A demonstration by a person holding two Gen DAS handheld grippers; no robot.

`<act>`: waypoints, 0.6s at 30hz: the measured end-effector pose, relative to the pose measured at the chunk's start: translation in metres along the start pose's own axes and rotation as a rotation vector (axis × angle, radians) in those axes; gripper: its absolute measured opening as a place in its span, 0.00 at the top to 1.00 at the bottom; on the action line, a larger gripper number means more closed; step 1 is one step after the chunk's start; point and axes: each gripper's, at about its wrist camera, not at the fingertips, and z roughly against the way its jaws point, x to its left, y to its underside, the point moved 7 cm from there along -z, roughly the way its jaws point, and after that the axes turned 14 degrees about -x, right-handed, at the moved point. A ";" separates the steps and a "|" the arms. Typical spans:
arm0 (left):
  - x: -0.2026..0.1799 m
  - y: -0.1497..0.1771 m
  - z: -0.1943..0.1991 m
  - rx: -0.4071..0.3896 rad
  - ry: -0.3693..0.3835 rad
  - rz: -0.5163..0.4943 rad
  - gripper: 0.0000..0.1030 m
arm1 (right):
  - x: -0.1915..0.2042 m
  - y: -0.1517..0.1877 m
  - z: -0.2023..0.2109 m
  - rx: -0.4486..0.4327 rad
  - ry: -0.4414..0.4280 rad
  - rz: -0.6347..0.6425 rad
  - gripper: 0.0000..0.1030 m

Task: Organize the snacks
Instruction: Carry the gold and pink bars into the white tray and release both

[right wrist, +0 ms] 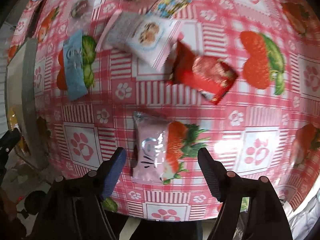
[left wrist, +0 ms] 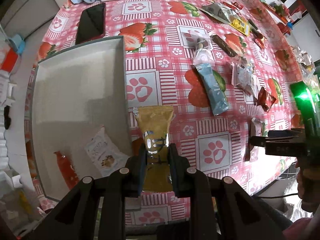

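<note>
Strawberry-and-paw-print oilcloth covers the bench (left wrist: 210, 108) in both views, strewn with wrapped snacks. Nearest in the left wrist view, at lower centre, the left gripper (left wrist: 157, 156) has its fingers pinching a yellow snack packet (left wrist: 154, 124), which hangs just right of the grey tray (left wrist: 80, 92); a red packet (left wrist: 66, 170) and a white cookie packet (left wrist: 104, 150) already lie in the tray's lower part. Carrying the yellow one well over the tray's rim before letting go looks like the sound way to finish this step, so it does not catch on the edge. In the right wrist view the right gripper (right wrist: 162, 166) has its fingers spread, with a pink packet (right wrist: 148, 150) lying between them on the bench, not pressed by the pads. Farther up lie a blue sachet (right wrist: 74, 64) and a red wrapper (right wrist: 206, 74). That view is blurred, so printing on the wrappers is unreadable, and the tray's lower corner is cut off behind the left gripper.
</note>
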 end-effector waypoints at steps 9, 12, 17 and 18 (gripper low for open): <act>0.013 -0.002 0.007 -0.016 -0.041 0.012 0.77 | 0.048 0.009 0.002 -0.005 0.039 0.148 0.75; 0.020 -0.005 0.011 -0.033 -0.053 0.036 0.77 | 0.069 -0.001 0.020 -0.040 -0.016 0.151 0.75; 0.033 -0.011 0.019 -0.063 -0.074 0.075 0.77 | 0.114 -0.021 0.050 -0.098 -0.089 0.202 0.75; 0.037 -0.012 0.021 -0.069 -0.079 0.084 0.77 | 0.124 -0.027 0.056 -0.107 -0.103 0.209 0.75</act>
